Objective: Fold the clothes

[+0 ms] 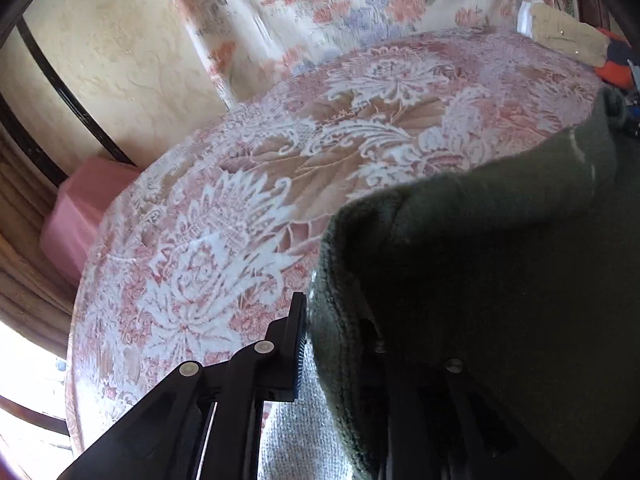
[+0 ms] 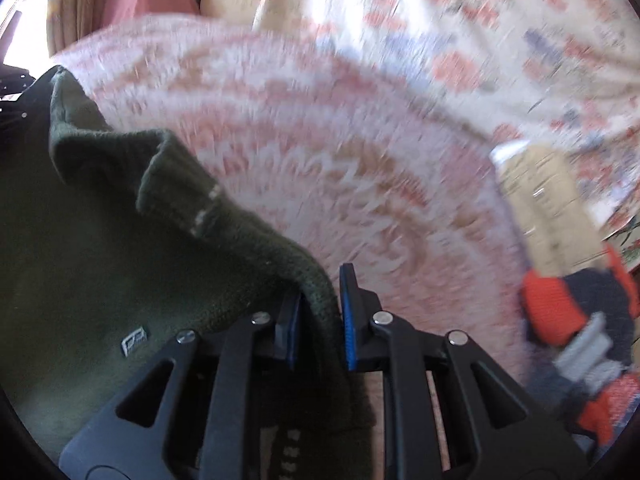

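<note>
A dark green knitted sweater (image 2: 120, 264), thick and ribbed at the hem, hangs lifted above a bed covered by a pink and white floral blanket (image 1: 248, 216). The right claw (image 2: 320, 312) pinches its rolled edge between blue ridged pads. The left claw (image 1: 340, 340) grips the other edge, one finger buried under wool. Beige folded cloth (image 1: 568, 32) lies beyond.

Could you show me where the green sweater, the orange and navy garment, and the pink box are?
green sweater (image 2: 120, 264): right wrist view, on its flat knit body.
orange and navy garment (image 2: 552, 308): right wrist view, on an orange band.
pink box (image 1: 84, 208): left wrist view, on its side face.
</note>
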Available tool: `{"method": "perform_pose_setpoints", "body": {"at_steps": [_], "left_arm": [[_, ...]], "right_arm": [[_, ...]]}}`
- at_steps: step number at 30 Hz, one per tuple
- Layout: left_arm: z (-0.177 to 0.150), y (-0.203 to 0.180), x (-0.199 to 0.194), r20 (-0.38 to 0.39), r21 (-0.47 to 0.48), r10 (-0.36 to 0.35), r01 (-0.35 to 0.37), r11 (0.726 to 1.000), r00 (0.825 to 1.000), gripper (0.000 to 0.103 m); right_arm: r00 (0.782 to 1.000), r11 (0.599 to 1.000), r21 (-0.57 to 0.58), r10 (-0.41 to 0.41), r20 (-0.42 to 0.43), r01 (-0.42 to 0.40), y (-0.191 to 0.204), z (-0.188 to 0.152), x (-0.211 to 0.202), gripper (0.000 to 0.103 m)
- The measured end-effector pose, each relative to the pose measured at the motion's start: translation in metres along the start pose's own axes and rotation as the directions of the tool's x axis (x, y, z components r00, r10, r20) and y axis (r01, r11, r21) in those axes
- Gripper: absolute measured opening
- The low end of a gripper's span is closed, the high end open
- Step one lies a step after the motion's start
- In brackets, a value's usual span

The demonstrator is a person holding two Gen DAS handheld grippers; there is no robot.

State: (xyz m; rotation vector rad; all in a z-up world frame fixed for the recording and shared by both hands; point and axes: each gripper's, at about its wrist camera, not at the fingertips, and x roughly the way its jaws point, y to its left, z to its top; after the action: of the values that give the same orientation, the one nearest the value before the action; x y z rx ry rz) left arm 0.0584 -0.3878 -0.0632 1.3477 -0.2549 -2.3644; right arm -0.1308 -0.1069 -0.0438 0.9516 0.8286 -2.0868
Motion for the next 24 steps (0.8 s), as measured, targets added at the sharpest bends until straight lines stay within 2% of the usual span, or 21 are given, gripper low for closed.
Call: {"method": "perform_pose_setpoints", "body": {"at_steps": [1,3,4,5,7,9,12,14,18,21,24], "left_arm": [[0.000,0.001,-0.001,-0.005,-0.007,0.003,-0.003,1.000,1.000,0.024],[-0.001,0.005,-0.004,-0.016,-0.019,0.010,-0.010,1.000,1.000,0.036],[-0.002,0.008,-0.007,-0.020,-0.029,0.017,-0.018,0.999,1.000,0.049],[-0.004,0.013,-0.011,-0.022,-0.046,0.017,-0.018,0.999,1.000,0.058],[-0.011,0.028,-0.028,0.010,-0.098,-0.015,0.016,0.995,1.000,0.059],[-0.020,0.045,-0.052,0.061,-0.167,-0.031,0.040,0.985,0.998,0.063],[-0.039,0.062,-0.087,0.128,-0.226,-0.060,0.088,0.970,0.990,0.077],[-0.058,0.067,-0.108,0.153,-0.256,-0.071,0.109,0.960,0.986,0.080],[-0.103,0.069,-0.142,0.181,-0.287,-0.109,0.159,0.945,0.977,0.080],[-0.139,0.061,-0.163,0.168,-0.314,-0.110,0.159,0.936,0.980,0.080],[-0.173,0.047,-0.180,0.171,-0.319,-0.158,0.207,0.925,0.973,0.080]], "right_arm": [[1.000,1.000,0.015,0.007,0.014,-0.007,-0.002,0.000,-0.002,0.023],[1.000,0.999,0.043,0.010,0.008,-0.010,-0.005,-0.001,-0.008,0.037],[1.000,0.998,0.055,0.010,0.005,-0.010,-0.007,-0.003,-0.011,0.052],[1.000,0.997,0.069,0.018,0.010,-0.019,-0.009,-0.005,-0.018,0.057],[0.998,0.994,0.098,0.042,0.041,-0.046,-0.013,-0.009,-0.037,0.057],[0.992,0.991,0.121,0.043,0.115,-0.057,-0.016,-0.013,-0.071,0.058],[0.978,0.983,0.168,0.044,0.203,-0.079,-0.015,-0.023,-0.118,0.070],[0.968,0.972,0.207,0.063,0.242,-0.115,-0.009,-0.034,-0.145,0.083],[0.955,0.956,0.224,0.127,0.269,-0.190,0.023,-0.063,-0.169,0.086],[0.946,0.949,0.215,0.167,0.279,-0.231,0.052,-0.081,-0.175,0.087],[0.935,0.940,0.205,0.207,0.289,-0.272,0.081,-0.099,-0.181,0.088]]}}
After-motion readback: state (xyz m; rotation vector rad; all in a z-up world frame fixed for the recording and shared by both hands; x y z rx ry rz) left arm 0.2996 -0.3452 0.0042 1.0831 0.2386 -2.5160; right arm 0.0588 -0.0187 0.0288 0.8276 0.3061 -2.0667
